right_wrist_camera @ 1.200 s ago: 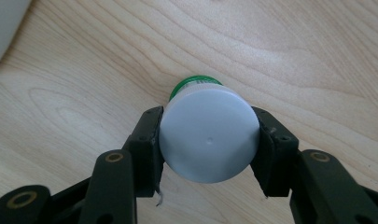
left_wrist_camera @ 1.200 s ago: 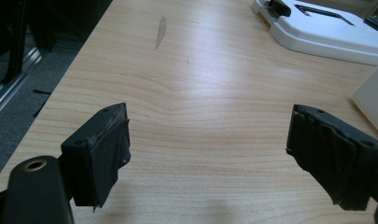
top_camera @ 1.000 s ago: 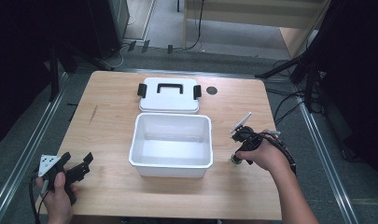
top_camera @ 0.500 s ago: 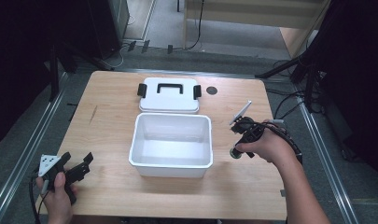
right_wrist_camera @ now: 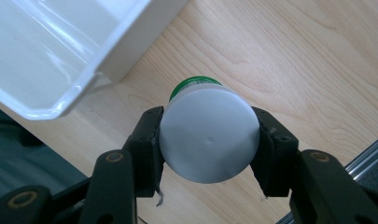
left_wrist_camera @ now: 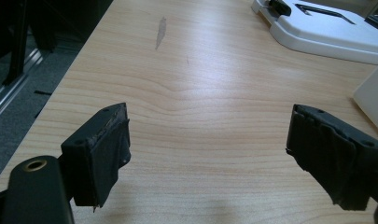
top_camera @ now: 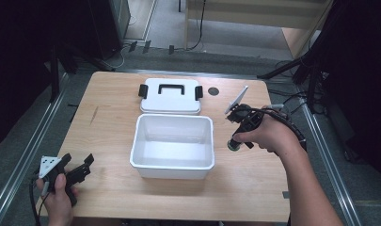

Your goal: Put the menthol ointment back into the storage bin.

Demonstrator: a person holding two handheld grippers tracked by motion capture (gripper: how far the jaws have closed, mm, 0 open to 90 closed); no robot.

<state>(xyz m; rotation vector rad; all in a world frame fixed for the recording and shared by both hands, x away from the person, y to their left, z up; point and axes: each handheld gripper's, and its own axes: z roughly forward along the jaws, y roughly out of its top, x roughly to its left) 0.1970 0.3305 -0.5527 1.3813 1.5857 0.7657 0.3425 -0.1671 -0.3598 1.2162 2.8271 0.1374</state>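
Bottle [right_wrist_camera: 208, 140]: a small bottle with a white cap and a green band under it, clamped by the cap between the two jaws of the right gripper [right_wrist_camera: 208, 135]; it sits just off the near right corner of the white bin, low over the wood. I cannot tell whether its foot touches the counter.

Right gripper from above [top_camera: 238, 136]: clenched on the bottle, the person's hand [top_camera: 268, 134] wrapped round it.

What changed: a second ago this hand was farther right and nearer the counter's edge; it has slid in toward the bin, so the bottle now stands beside the bin's right wall.

Meaning: I'd judge the bottle is being carried to the bin and only needs lifting over the rim before letting go.

Bin [top_camera: 173, 165]: open, white, nothing in it that I can see, in the middle of the counter [top_camera: 108, 132].

Lid [top_camera: 171, 101]: white with a black handle and side clips, lying flat behind the bin, touching or nearly so.

Left gripper [left_wrist_camera: 210, 154]: jaws spread wide, holding nothing, parked at the near left corner, unmoved over the last second.
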